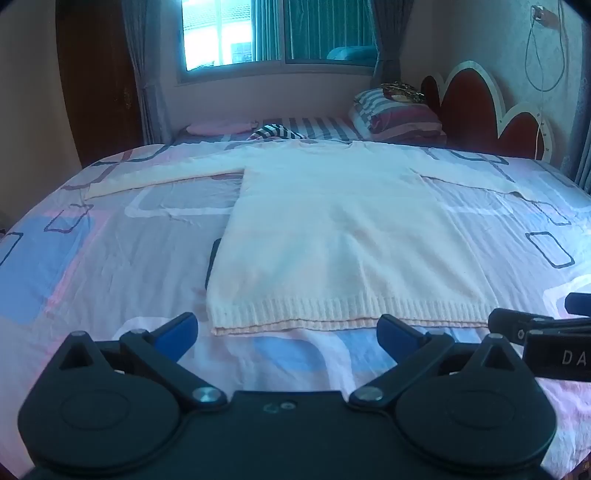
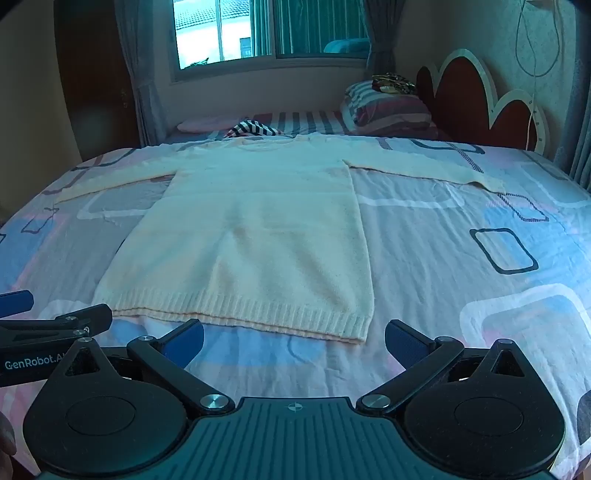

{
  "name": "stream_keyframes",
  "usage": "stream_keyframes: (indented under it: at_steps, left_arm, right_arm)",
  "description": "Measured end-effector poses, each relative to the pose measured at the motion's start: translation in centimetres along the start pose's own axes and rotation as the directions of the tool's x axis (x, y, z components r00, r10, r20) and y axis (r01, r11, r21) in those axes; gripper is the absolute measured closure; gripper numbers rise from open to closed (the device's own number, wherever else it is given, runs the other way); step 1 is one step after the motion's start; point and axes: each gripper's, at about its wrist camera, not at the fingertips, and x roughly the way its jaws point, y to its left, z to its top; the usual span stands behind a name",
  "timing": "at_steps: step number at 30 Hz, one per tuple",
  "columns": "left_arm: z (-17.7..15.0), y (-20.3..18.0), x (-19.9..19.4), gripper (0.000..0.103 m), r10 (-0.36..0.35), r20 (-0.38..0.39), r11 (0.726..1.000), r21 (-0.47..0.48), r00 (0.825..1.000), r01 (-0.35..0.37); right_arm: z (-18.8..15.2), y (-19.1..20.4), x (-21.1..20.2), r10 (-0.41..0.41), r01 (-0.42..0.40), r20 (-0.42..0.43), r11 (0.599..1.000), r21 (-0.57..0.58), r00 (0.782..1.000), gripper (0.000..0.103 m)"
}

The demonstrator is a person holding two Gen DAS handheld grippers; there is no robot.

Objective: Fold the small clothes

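Wardrobe (image 1: 99,85): we see a dark wooden door at far left, beside a grey curtain (image 1: 142,55).
Window (image 1: 277,31): it sits in the far wall, bright with daylight.
Bed cover (image 1: 110,240): we see pale fabric with pink and blue blocks and dark outlined squares, spread across the whole bed.
Left gripper (image 1: 287,326): we hold it just short of the sweater's hem, tilted down toward the bed; its blue-tipped jaws are spread wide with nothing between them.
Sweater (image 1: 332,229): we see a cream knit lying flat in the middle of the bed cover, ribbed hem nearest us, neck toward the window, both sleeves stretched out to the sides.
Striped cloth (image 1: 277,132): it lies bunched just beyond the sweater's neck.
Right gripper (image 2: 294,338): we hold it beside the left one, near the hem's right corner; its jaws are also released and empty.
Pillow (image 1: 397,114): striped, it rests against the headboard.
Headboard (image 1: 480,107): red scalloped panels with white edging, far right.
Cable (image 1: 546,55): it hangs looped on the wall above.
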Motion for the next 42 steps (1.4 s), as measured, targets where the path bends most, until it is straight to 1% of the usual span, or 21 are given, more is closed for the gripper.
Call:
stream_keyframes:
  at_steps: [7,8,12,42]
  left_arm:
    - [0.3,0.5,0.3,0.001,0.001,-0.012,1.0,-0.016,1.0,-0.001]
    - [0.1,0.0,0.0,0.001,-0.006,0.004,1.0,0.004,1.0,0.006]
    - [0.1,0.0,-0.1,0.001,-0.001,0.008,1.0,0.016,1.0,0.001]
    - [0.1,-0.6,-0.1,0.001,0.004,0.006,1.0,0.019,1.0,-0.004]
  right_arm:
    - [0.1,-0.2,-0.2,0.004,-0.004,0.008,1.0,0.003,1.0,0.0]
    - [0.0,-0.1,-0.4,-0.005,0.005,0.003,1.0,0.0,1.0,0.0]
    - [0.1,0.0,-0.2,-0.009,0.009,0.0,1.0,-0.001,1.0,0.0]
    - [0.0,-0.6,-1.0,-0.01,0.01,0.016,1.0,0.012,1.0,0.0]
